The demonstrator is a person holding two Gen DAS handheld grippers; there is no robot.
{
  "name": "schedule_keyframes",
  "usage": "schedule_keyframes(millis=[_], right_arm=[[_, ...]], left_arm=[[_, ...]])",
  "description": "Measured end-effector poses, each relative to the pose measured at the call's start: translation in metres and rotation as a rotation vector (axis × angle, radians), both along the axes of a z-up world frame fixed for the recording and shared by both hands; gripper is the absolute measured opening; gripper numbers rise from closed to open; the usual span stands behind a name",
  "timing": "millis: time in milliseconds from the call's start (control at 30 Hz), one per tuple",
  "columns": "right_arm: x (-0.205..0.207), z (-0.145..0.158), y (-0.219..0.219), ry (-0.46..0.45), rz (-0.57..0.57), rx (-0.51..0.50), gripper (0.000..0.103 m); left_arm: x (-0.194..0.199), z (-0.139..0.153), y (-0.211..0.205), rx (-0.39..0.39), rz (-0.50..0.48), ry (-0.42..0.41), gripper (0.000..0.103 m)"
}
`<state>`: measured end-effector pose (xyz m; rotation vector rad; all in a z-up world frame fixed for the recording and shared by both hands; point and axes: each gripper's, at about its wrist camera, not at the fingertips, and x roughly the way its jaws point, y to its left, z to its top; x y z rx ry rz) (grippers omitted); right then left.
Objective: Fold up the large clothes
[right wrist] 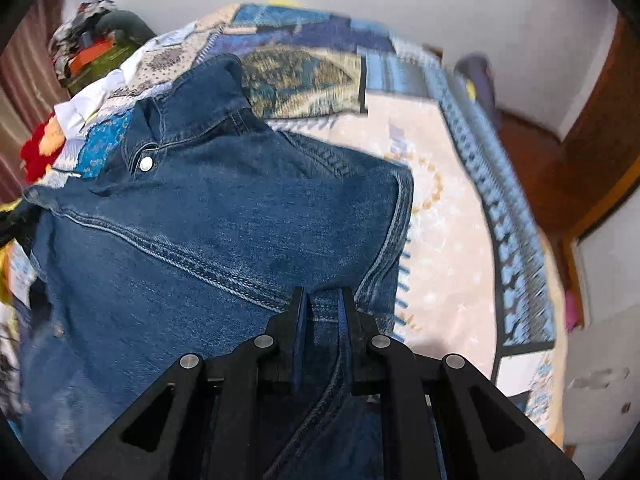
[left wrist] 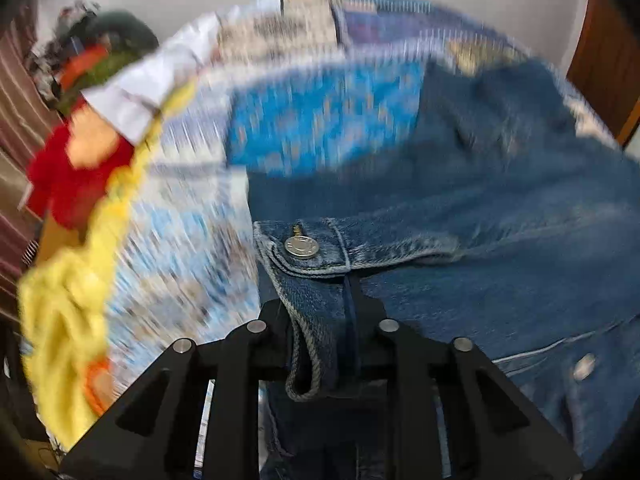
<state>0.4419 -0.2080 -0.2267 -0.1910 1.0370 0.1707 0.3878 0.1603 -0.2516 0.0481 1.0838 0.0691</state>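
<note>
Denim jacket [right wrist: 208,216], stiff and seam-ridged, pinched by left gripper [left wrist: 324,312] and right gripper [right wrist: 323,312] over patterned bedspread [right wrist: 440,208].

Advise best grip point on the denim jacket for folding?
Grip the denim jacket on its stitched hem edges, fingers straddling from below: the seams are thick and stay flat. Left gripper pinches the buttoned corner, right gripper the side seam.

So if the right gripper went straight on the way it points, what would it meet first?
Most likely more of the denim jacket that the right gripper already clamps in its jaws: the cloth rises directly ahead. Beyond lies the patterned bedspread, though depth is hard to judge.
</note>
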Motion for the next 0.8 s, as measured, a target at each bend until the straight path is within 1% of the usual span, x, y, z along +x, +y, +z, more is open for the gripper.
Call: schedule_keyframes(millis=[67, 100, 133, 167, 200, 333, 433, 533, 633, 700, 733, 800], right_arm=[[-0.002, -0.001, 0.001, -0.029, -0.014, -0.05, 0.03], [-0.003, -0.001, 0.0, -0.052, -0.036, -0.112, 0.056], [-0.004, 0.001, -0.003, -0.071, -0.049, -0.149, 0.074], [-0.006, 0.002, -0.009, -0.072, -0.048, -0.142, 0.076], [-0.005, 0.002, -0.015, -0.054, -0.045, -0.11, 0.076], [-0.001, 0.007, -0.043, 0.027, -0.09, 0.058, 0.076], [0.0, 0.012, -0.054, 0.059, -0.122, 0.156, 0.076], [-0.003, 0.017, -0.06, 0.081, -0.135, 0.231, 0.076], [0.001, 0.023, -0.06, 0.077, -0.132, 0.265, 0.076], [0.006, 0.028, -0.058, 0.066, -0.124, 0.28, 0.076], [0.009, 0.03, -0.058, 0.062, -0.122, 0.287, 0.076], [0.019, 0.034, -0.057, 0.057, -0.121, 0.31, 0.076]], left_arm=[[-0.005, -0.018, -0.001, 0.002, 0.001, 0.033, 0.035], [-0.008, -0.023, -0.001, 0.025, 0.006, 0.029, 0.044], [-0.01, -0.025, -0.001, 0.045, 0.011, 0.023, 0.056], [-0.014, -0.025, 0.0, 0.081, 0.025, 0.014, 0.063], [-0.017, -0.024, 0.001, 0.091, 0.03, 0.01, 0.07], [-0.029, -0.015, 0.016, 0.032, 0.026, 0.034, 0.081], [-0.037, 0.001, 0.031, -0.042, 0.03, 0.045, 0.081], [-0.04, 0.021, 0.039, -0.022, 0.052, 0.02, 0.081], [-0.036, 0.039, 0.052, -0.051, 0.061, -0.018, 0.084], [-0.024, 0.041, 0.06, -0.066, 0.078, -0.017, 0.084], [-0.016, 0.039, 0.065, -0.088, 0.087, -0.008, 0.084], [0.004, 0.032, 0.073, -0.156, 0.113, 0.016, 0.084]])
